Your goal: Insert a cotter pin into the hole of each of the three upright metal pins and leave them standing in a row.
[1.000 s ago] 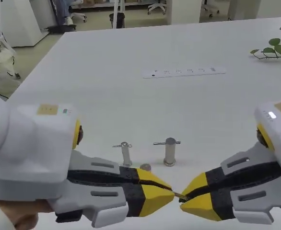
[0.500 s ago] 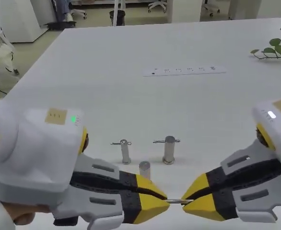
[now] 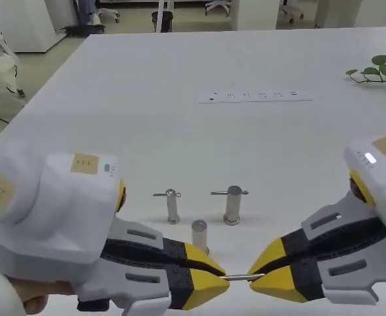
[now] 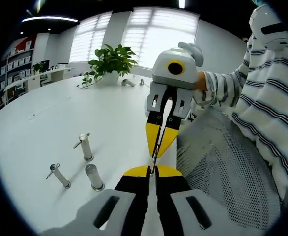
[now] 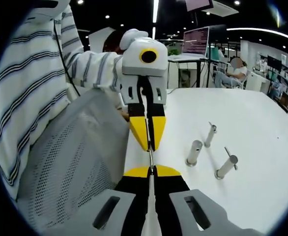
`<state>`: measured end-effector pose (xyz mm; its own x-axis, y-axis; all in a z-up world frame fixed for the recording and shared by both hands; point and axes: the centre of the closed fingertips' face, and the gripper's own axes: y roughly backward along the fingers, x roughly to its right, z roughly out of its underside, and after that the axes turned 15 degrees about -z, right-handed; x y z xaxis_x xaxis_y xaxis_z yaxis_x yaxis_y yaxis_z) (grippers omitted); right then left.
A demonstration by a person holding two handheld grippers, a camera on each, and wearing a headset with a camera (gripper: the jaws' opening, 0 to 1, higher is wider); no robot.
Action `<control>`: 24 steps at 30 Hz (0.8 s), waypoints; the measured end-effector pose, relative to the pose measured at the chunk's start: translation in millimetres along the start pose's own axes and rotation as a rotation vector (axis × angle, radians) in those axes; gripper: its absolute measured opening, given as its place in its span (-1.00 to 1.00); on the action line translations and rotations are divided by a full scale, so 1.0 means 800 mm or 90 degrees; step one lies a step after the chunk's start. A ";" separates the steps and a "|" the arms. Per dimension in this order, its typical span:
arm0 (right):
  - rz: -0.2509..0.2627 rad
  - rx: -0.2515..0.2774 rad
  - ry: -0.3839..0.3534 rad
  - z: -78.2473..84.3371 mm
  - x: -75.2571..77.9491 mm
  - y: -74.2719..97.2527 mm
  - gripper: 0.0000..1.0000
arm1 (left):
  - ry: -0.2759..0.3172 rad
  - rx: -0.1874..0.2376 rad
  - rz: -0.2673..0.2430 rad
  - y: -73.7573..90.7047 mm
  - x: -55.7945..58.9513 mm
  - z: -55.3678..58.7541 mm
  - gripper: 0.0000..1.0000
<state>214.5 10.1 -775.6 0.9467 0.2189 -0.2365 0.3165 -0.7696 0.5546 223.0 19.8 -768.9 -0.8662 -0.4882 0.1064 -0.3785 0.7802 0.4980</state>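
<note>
Three upright metal pins stand on the white table (image 3: 180,131). The left pin (image 3: 172,207) and the right pin (image 3: 232,205) each carry a cotter pin through the top. The nearer middle pin (image 3: 199,234) has a bare top. In front of them my left gripper (image 3: 218,280) and right gripper (image 3: 253,280) meet tip to tip. A thin loose cotter pin (image 3: 238,278) lies level between them, and both sets of jaws are shut on its ends. The left gripper view shows my left gripper (image 4: 153,169) on this cotter pin (image 4: 155,158); the right gripper view shows my right gripper (image 5: 151,169) likewise.
A white power strip (image 3: 254,96) lies across the far middle of the table. Green plant sprigs (image 3: 377,66) sit at the far right edge. A grey mesh chair (image 4: 222,162) is against the near table edge, by a person's striped sleeve (image 5: 90,64).
The loose cotter pin has gone from tilted at the right gripper's tips to level between both grippers. The left gripper has dropped lower, uncovering the bare middle pin.
</note>
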 end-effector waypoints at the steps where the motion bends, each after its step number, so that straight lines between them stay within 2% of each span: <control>1: 0.002 0.001 -0.002 0.000 0.001 0.000 -0.93 | -0.001 0.000 -0.001 0.000 -0.001 0.000 -0.95; 4: 0.011 0.010 -0.008 -0.003 0.007 0.002 -0.93 | 0.010 0.004 -0.022 -0.003 -0.010 0.001 -0.91; 8: 0.027 0.006 -0.012 0.000 0.018 0.006 -0.93 | 0.031 0.014 -0.021 -0.003 -0.012 0.002 -0.77; 12: 0.039 0.000 -0.022 0.003 0.026 0.007 -0.93 | 0.036 -0.001 -0.039 -0.007 -0.022 0.018 -0.58; 14: 0.057 -0.004 -0.038 0.007 0.036 0.009 -0.93 | 0.036 -0.006 -0.054 -0.008 -0.030 0.025 -0.50; 17: 0.074 -0.008 -0.055 0.011 0.047 0.012 -0.93 | 0.058 -0.022 -0.076 -0.010 -0.044 0.040 -0.46; 19: 0.081 -0.011 -0.061 0.012 0.053 0.013 -0.93 | 0.051 -0.031 -0.092 -0.011 -0.053 0.048 -0.42; 24: 0.091 -0.016 -0.072 0.014 0.064 0.014 -0.93 | 0.045 -0.027 -0.129 -0.016 -0.073 0.057 -0.28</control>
<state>265.8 6.0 -790.1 0.9697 0.0383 -0.2414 0.1818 -0.7729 0.6079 263.3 56.0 -821.1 -0.7476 -0.6614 0.0598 -0.5276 0.6463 0.5513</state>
